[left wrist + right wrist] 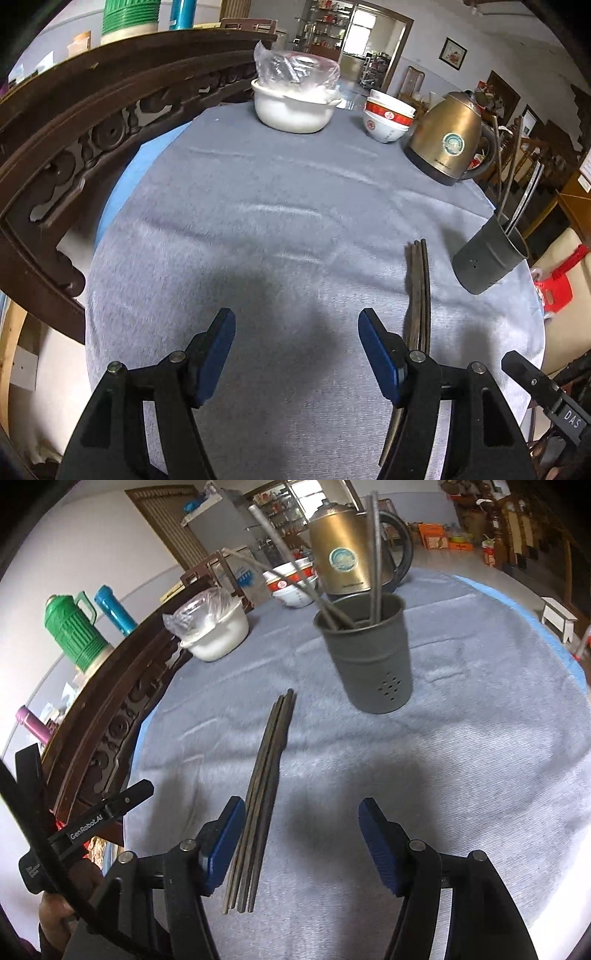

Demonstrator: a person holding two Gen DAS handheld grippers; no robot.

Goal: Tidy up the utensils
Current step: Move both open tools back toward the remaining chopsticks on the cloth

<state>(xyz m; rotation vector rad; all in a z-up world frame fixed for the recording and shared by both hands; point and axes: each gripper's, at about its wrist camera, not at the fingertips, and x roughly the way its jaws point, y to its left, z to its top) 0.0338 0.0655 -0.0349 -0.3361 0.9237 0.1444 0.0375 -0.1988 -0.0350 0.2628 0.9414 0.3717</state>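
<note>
We hold both grippers low over the grey-clothed surface [258,229], and the bundle of dark chopsticks [264,794] lies flat on the cloth between them. The left gripper [296,354] has its fingers spread with only bare cloth in the gap; the chopsticks [419,291] lie just right of its right finger [380,354], their near ends hidden behind it. The right gripper [302,840] also has its fingers spread around nothing; the bundle runs just beside the inner face of its left finger [225,843], at the left margin of the gap, though we cannot tell whether it touches. Farther off and to the right stands the grey utensil holder [369,657] with metal chopsticks [375,554] upright in it, apart from the bundle. Behind it sit a brass-coloured kettle [345,550], stacked bowls [291,583] and a white pot [218,635].
</note>
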